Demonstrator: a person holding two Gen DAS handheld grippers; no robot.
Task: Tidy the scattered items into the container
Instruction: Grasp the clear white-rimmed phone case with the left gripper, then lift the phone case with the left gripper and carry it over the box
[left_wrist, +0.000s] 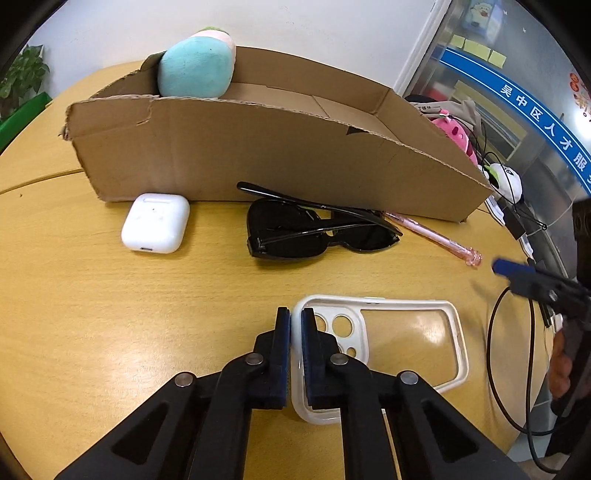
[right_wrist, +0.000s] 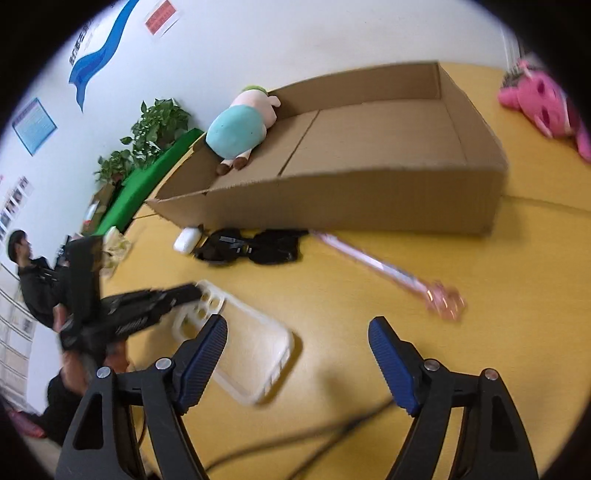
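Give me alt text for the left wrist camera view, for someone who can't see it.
The left hand-held gripper is shut on the rim of a clear phone case lying on a yellow table. Beyond it, white earbuds case, black sunglasses and pink pen lie before a cardboard box holding a plush toy.

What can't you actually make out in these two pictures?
- Left wrist view: the cardboard box front wall hides most of its floor and the plush toy's lower part.
- Left wrist view: the phone case's near rim sits behind the left gripper.
- Right wrist view: the pink pen and sunglasses are motion-blurred.
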